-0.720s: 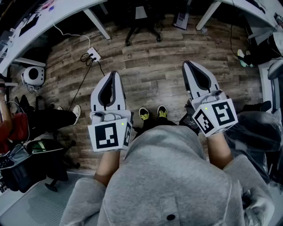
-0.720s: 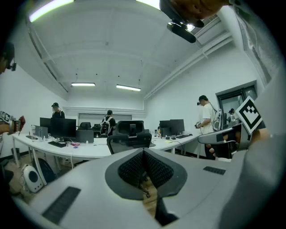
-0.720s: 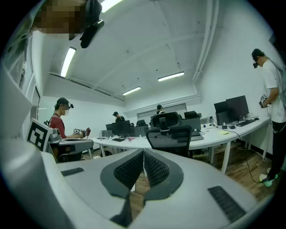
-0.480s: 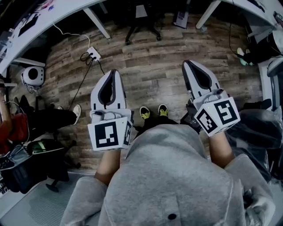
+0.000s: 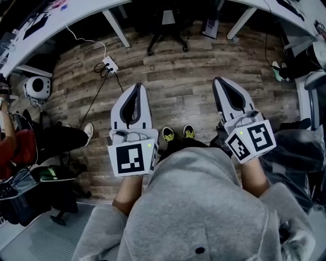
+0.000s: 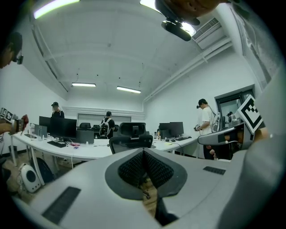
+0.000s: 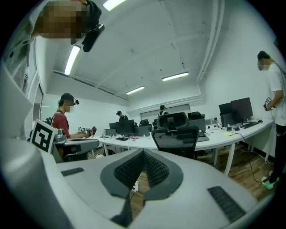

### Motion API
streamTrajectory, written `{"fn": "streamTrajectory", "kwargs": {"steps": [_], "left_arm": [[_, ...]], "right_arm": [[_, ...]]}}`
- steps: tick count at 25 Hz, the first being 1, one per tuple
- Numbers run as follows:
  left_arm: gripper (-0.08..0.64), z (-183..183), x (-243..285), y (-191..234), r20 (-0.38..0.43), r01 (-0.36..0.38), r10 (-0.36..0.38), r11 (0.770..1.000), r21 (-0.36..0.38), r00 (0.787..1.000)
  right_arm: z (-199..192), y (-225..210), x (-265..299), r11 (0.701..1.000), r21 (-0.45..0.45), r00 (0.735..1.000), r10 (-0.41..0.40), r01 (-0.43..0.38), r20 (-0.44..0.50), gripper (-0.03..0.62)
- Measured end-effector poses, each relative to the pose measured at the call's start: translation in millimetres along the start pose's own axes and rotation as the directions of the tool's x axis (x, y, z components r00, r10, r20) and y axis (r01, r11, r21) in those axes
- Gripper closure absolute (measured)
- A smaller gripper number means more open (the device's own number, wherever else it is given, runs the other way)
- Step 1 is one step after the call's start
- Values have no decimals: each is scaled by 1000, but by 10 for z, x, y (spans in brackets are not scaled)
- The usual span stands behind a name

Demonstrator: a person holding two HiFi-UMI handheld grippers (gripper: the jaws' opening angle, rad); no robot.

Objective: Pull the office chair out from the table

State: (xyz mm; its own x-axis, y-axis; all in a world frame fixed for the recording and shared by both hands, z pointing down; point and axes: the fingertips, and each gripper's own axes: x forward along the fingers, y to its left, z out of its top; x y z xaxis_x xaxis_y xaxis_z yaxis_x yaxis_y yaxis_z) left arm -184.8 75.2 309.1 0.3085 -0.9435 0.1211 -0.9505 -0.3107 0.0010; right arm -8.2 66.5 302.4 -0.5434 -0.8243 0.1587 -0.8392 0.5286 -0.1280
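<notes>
Both hand-held tools are closed and carry nothing: the left gripper [image 5: 136, 87] and the right gripper [image 5: 220, 81] are held out nearly level over the wooden floor [image 5: 178, 66], and in each gripper view the ribbed pads meet along an upright seam with only floor showing below them, left gripper [image 6: 143, 153], right gripper [image 7: 144, 153]. Ahead of both, across a bare stretch of planks and well apart from either tip, stands the office chair [image 5: 167, 23]. It is tucked against the curved white table [image 5: 61, 14], its dark base and seat half under the edge and its backrest turned toward the person. In the head view the chair lies between the two grippers' lines, somewhat closer to the left one's. The left gripper view puts the office chair [image 6: 132, 137] almost dead ahead, a shade left of the seam, in front of the table [image 6: 85, 153]. The right gripper view shows the office chair [image 7: 175, 132] a little right of the seam, in front of the table [image 7: 223, 139]. Neither tool looks clearly nearer, though the left seems better lined up. The backrest's top edge runs crosswise, side to side, while both seams stand upright, so a grip there would likely call for opened jaws and a rolled wrist after a straight walk forward.
</notes>
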Motion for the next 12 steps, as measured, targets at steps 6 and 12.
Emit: {"fn": "streamTrajectory", "kwargs": {"steps": [6, 12], "left_arm": [[548, -43, -84, 86, -1, 10, -10, 1000, -13, 1000], [548, -53, -66, 114, -1, 18, -18, 1000, -11, 1000]], "right_arm": [[-21, 164, 43, 1000, -1, 1000, 4, -4, 4, 566], [-31, 197, 25, 1000, 1, 1000, -5, 5, 14, 565]]}}
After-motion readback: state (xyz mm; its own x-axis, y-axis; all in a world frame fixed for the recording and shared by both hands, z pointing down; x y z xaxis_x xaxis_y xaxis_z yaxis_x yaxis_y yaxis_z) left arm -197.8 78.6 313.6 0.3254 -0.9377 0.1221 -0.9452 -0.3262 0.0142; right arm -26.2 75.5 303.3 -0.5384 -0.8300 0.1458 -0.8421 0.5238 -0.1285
